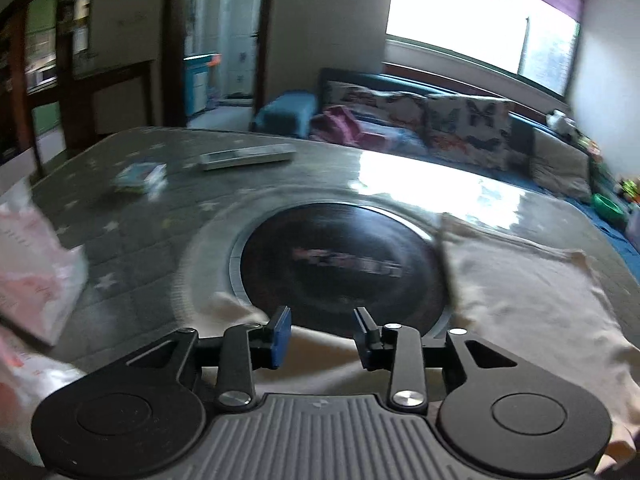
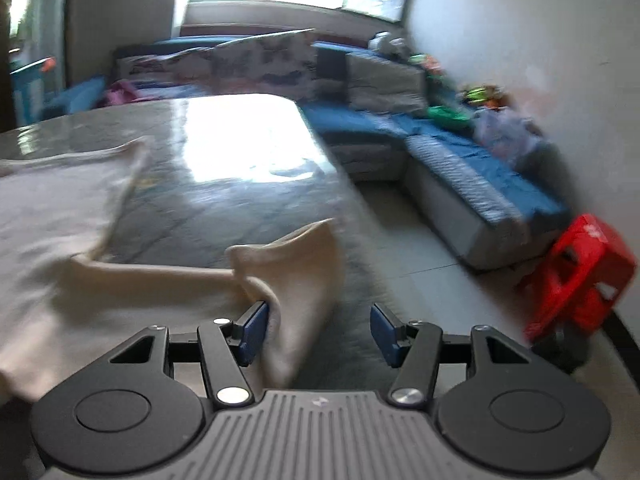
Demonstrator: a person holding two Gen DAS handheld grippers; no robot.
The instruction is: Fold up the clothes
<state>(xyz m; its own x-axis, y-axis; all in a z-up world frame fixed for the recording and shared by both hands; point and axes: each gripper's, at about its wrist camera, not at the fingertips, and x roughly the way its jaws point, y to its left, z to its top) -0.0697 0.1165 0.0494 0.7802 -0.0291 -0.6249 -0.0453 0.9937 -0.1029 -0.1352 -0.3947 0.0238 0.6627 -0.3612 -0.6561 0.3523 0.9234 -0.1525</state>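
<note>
- Left gripper (image 1: pixel 323 316): jaws released, nothing pinched, cream garment (image 1: pixel 532 292) beneath and to the right.
- Right gripper (image 2: pixel 318 312): jaws apart; a garment fold lies between them against the left pad, ungripped.
- Farther: garment spread on the table (image 1: pixel 132 208), overlapping the dark round inset (image 1: pixel 340 268).
- Far: remote control (image 1: pixel 248 156), blue sofa (image 2: pixel 480 172).

A bright window (image 1: pixel 480 16) is set in the far wall, and its glare is thrown across the glossy grey table (image 2: pixel 248 148). A blue corner sofa (image 2: pixel 460 160) with patterned cushions (image 1: pixel 468 128) is ranged along the white walls, and a red stool (image 2: pixel 580 276) is seen on the pale tiled floor (image 2: pixel 420 248). Dark wooden door frames (image 1: pixel 176 40) are seen at the left.
</note>
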